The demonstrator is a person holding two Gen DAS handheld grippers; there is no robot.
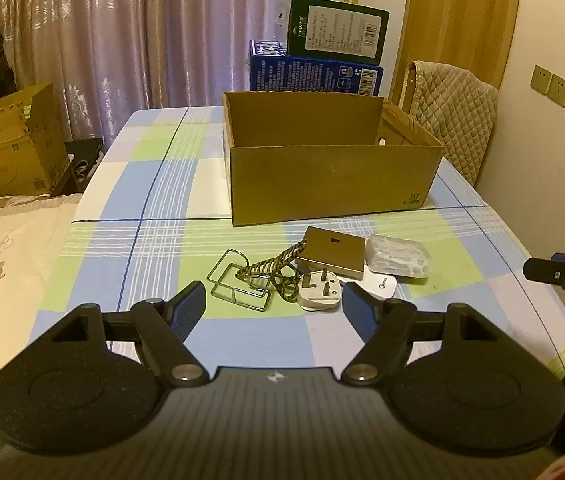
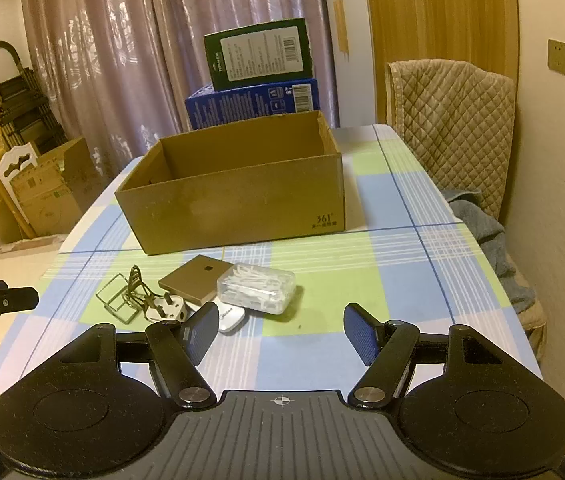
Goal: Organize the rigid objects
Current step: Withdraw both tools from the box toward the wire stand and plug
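A small heap of objects lies on the checked tablecloth in front of an open cardboard box [image 1: 330,184] [image 2: 242,204]. It holds a wire rack [image 1: 238,282] [image 2: 116,298], a white plug [image 1: 319,290] [image 2: 168,308] with a braided cord [image 1: 282,270], a flat brown box [image 1: 332,254] [image 2: 196,278], a clear plastic case [image 1: 398,258] [image 2: 258,286] and a white gadget [image 1: 382,286] [image 2: 232,318]. My left gripper [image 1: 274,312] hovers open just short of the plug and rack. My right gripper [image 2: 282,334] is open over bare cloth, right of the heap. Nothing sits between either pair of fingers.
Blue and green cartons [image 1: 322,60] [image 2: 258,80] are stacked behind the cardboard box. A chair with a quilted cover [image 1: 454,128] [image 2: 450,120] stands at the table's right side, with a blue-grey cloth [image 2: 486,232] draped below it. Another cardboard box [image 1: 10,148] sits at the left beyond the table.
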